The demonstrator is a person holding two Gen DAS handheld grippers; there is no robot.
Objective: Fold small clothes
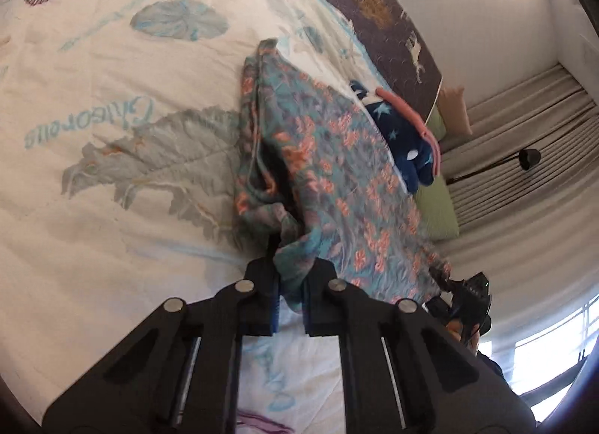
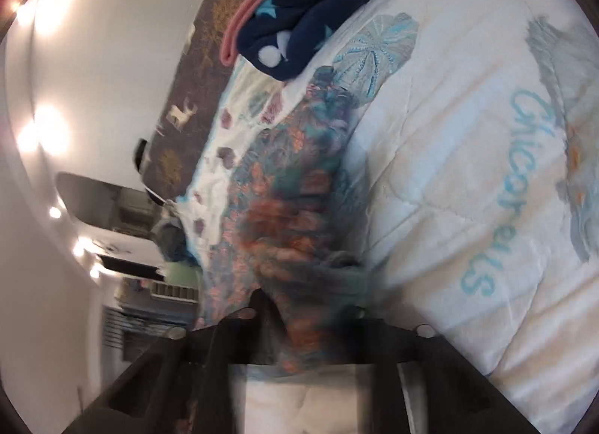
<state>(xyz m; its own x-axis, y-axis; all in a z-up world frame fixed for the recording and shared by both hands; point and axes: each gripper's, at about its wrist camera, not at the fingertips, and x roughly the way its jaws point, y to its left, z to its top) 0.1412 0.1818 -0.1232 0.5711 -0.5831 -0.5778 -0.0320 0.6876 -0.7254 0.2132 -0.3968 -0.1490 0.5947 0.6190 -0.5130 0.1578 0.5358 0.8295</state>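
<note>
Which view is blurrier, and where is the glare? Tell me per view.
Left wrist view: mostly sharp, the left claw crisp on the floral garment; blown-out window at lower right. Right wrist view: smeared by motion, the garment and right claw soft; ceiling lights flare at left.

Floral garment (image 1: 329, 179) — bunched, lifted off bed

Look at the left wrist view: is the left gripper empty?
No, the left gripper is shut on a bunched corner of the floral garment above the bedspread.
</note>
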